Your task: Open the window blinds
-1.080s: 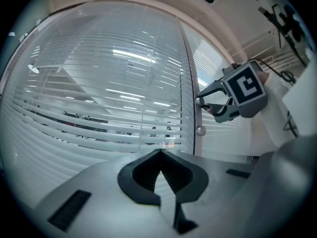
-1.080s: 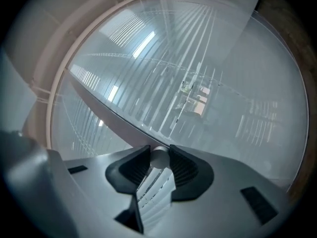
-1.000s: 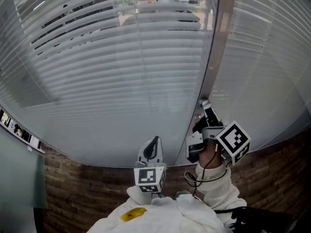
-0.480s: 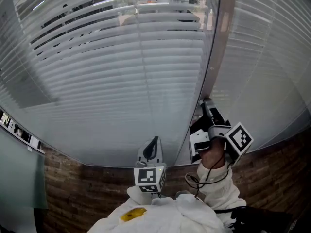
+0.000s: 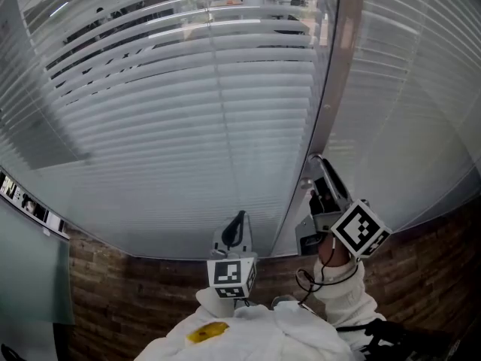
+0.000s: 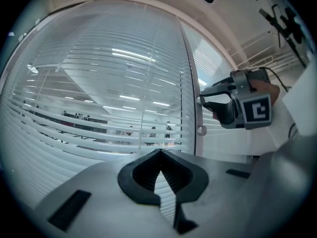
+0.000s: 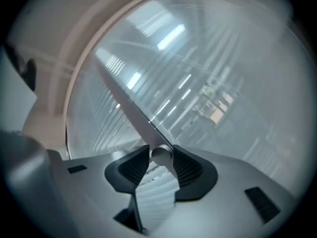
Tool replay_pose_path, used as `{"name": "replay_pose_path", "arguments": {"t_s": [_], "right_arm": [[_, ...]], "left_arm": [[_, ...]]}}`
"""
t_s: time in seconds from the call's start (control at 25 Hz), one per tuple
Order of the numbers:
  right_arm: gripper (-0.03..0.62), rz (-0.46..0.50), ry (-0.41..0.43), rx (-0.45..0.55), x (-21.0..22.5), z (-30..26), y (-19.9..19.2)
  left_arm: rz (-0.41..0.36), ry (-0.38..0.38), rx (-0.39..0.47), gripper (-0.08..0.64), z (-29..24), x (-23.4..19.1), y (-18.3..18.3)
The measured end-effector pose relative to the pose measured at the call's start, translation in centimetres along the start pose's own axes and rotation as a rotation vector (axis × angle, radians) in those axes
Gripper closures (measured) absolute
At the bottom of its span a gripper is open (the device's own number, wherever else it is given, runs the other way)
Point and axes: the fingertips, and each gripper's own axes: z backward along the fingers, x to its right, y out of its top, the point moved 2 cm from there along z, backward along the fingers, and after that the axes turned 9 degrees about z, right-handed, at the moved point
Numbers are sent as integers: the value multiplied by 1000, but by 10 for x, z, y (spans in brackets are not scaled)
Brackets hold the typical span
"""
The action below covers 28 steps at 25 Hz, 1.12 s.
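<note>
Plainly the job is under way but not finished. The right gripper (image 7: 161, 156) has its jaws clamped on the small round knob (image 7: 159, 154) on the upright window frame (image 5: 336, 89). The knob fills the gap between the ribbed pads, which seem to press it from both sides, though that view is soft and I would not swear to how firm the bite is. Beyond those jaws and to their left hang the window blinds (image 5: 188, 119), sealed behind glass. Their upper slats, far above the jaws, are tilted enough that the room and lights on the far side show through in dark stripes. The lower slats, nearer the jaws, read as one pale closed sheet. So I judge the slats only partly turned, and the knob likely has a good way to go before the whole run stands open. The left gripper (image 6: 159, 153) takes no part. Its jaws meet at the tips with nothing between them, and they point at the blinds from short of the glass.
</note>
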Motion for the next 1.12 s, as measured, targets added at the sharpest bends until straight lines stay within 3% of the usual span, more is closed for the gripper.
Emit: {"name": "replay_pose_path", "arguments": {"t_s": [0.12,0.24,0.28,0.36,0.52,0.64,0.76,1.12], "right_arm": [[425,675,4,-86,-16,5,2],[425,1370,-89,-221,-25,4,-7],[425,1540,-122,-263,-25,3,-10],[425,1741,-145,-309,-26,0,-16],[425,1894,-123,-358,-28,0,-21],[425,1944,-94,-404,-28,-3,-29],[425,1992,-128,-416,-24,-10,-32],[457,1947,-194,-388,-20,-15,-26]], "left_arm": [[-5,3,-2,560,0,-2,0],[-6,6,1,560,0,-3,1],[-7,6,3,560,1,-3,2],[-10,6,4,560,1,-3,3],[-9,10,4,560,2,-3,2],[-8,10,6,560,1,-2,2],[-7,10,11,560,0,0,3],[-10,24,22,560,-2,-2,4]]}}
